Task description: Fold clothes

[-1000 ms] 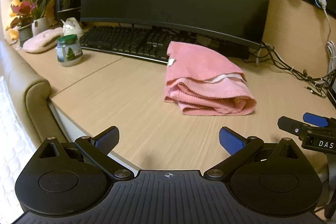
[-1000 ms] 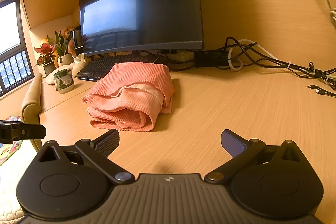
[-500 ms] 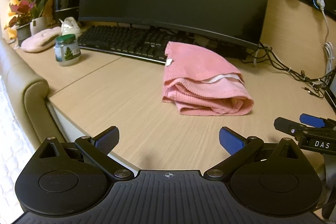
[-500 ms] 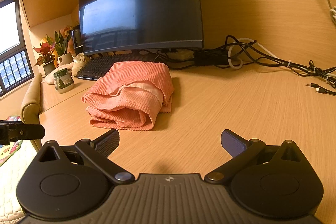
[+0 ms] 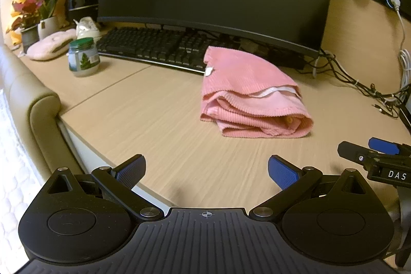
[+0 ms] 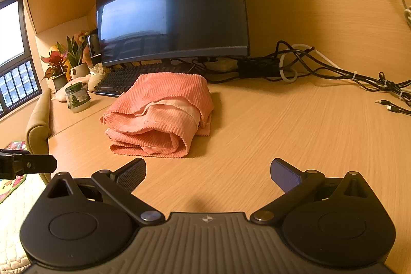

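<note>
**Pink garment folded, both grippers empty**

So the pink garment (image 5: pixel 253 94) sits folded in a bundle on the wooden desk (image 5: pixel 154 125), right in front of the keyboard (image 5: pixel 154 46) and monitor (image 6: pixel 169 7). Left gripper (image 5: pixel 206 171) and right gripper (image 6: pixel 208 172) both hover near the desk's front edge, fingers spread wide, holding nothing, well short of the cloth.

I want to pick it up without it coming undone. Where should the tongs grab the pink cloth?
Probably the thick rolled fold at the near end of the pink cloth, coming in low from the front. There the layers are bunched together, so one pinch could hold them all. The loose flap on top would likely peel open.
</note>
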Action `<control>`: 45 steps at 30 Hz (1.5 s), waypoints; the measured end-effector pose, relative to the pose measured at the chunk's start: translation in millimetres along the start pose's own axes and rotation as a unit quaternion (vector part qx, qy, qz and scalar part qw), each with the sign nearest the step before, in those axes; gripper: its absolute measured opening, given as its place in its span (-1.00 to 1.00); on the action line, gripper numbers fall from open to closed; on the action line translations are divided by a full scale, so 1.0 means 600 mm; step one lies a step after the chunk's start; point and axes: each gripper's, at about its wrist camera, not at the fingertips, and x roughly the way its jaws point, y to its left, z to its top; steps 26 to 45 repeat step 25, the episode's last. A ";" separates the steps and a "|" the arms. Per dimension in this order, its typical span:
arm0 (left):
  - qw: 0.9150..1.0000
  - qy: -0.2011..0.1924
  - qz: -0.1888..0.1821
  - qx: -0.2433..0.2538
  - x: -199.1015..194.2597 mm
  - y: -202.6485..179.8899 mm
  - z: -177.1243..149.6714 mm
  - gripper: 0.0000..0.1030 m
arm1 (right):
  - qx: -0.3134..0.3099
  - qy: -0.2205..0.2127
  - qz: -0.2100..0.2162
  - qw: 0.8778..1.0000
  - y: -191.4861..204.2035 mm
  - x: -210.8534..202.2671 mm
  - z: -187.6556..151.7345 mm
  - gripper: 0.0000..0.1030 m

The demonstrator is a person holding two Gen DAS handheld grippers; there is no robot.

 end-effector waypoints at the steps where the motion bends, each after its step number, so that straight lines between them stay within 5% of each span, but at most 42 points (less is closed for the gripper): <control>1: 1.000 0.001 0.000 0.000 0.000 0.000 0.000 1.00 | 0.000 0.003 0.000 1.000 0.000 0.001 0.000 1.00; 45: 1.000 -0.014 0.002 0.018 -0.010 0.002 0.014 1.00 | 0.025 0.030 -0.018 0.999 -0.007 -0.008 0.040 1.00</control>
